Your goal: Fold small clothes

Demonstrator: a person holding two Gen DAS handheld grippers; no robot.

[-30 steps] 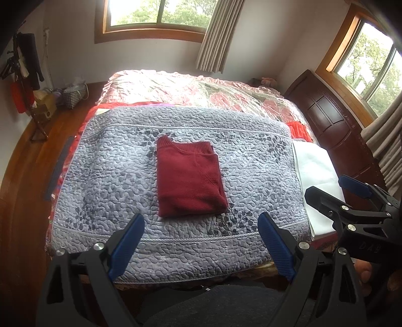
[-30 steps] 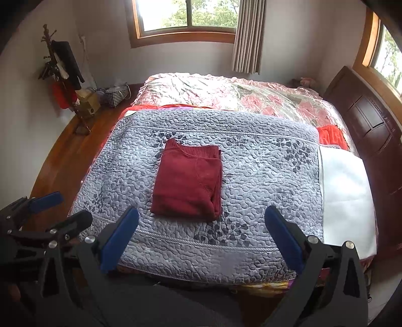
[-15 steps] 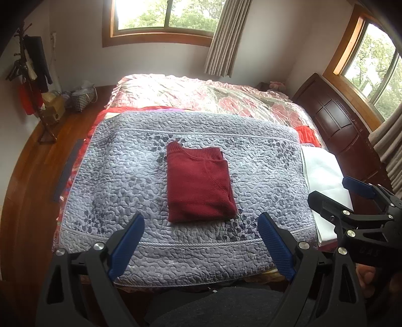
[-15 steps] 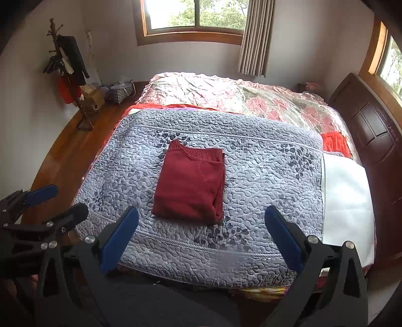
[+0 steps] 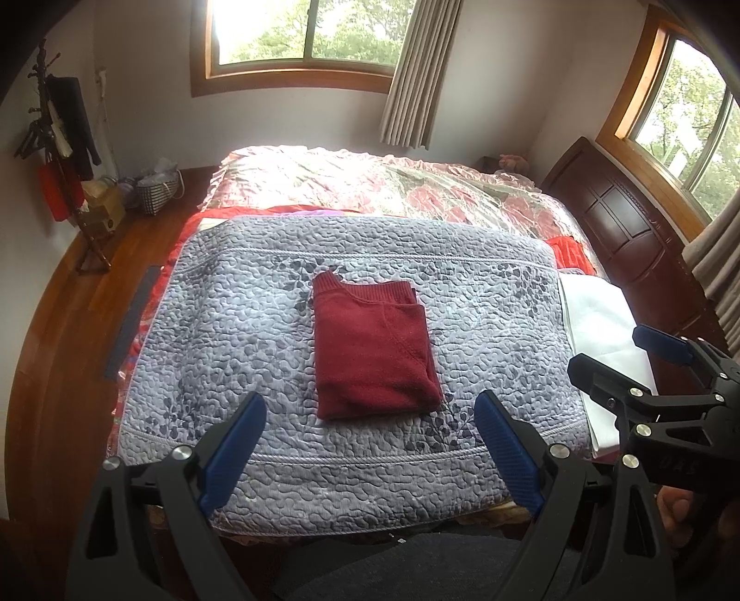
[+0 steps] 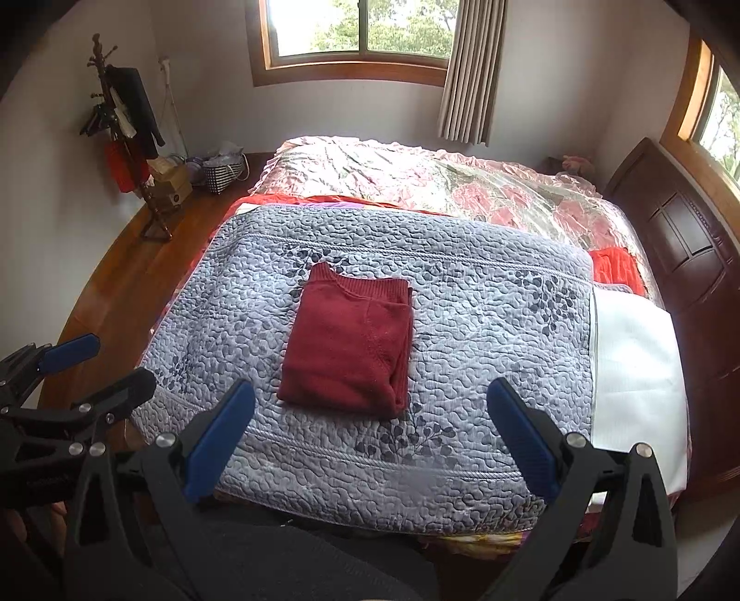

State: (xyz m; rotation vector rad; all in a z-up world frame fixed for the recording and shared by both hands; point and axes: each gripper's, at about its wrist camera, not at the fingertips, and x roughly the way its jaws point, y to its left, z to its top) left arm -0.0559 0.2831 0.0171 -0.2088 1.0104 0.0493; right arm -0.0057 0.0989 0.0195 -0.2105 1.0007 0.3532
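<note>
At the near edge of the bed, the left tool (image 5: 370, 444) hung above the quilt's border with its blue-padded fingers (image 5: 233, 453) spread wide apart and nothing between them; the right tool (image 6: 370, 439) hung beside it at much the same height, its fingers likewise apart and empty. Each tool showed at the margin of the other's view, the right one low on the right of the left wrist view, the left one low on the left of the right wrist view. A dark grey trouser leg (image 5: 393, 573) filled the bottom of both views under the tools. Just beyond the fingertips lay the grey-blue quilted bedspread (image 5: 231, 323), printed with leaf sprays, and near its middle rested the dark red sweater (image 5: 372, 344), folded into a neat rectangle with its ribbed collar toward the far side, touched by neither tool. To the right of the bedspread lay a white cloth (image 6: 638, 360), and beyond that a red fabric (image 6: 617, 270) beside the dark wooden headboard (image 6: 689, 249). Farther back, a pink floral bedcover (image 5: 393, 185) covered the rest of the bed. At the far left stood a coat rack (image 6: 125, 129) hung with clothes on the wooden floor (image 5: 60, 323), and two windows (image 6: 360, 32) with beige curtains (image 6: 471, 74) closed the room.
</note>
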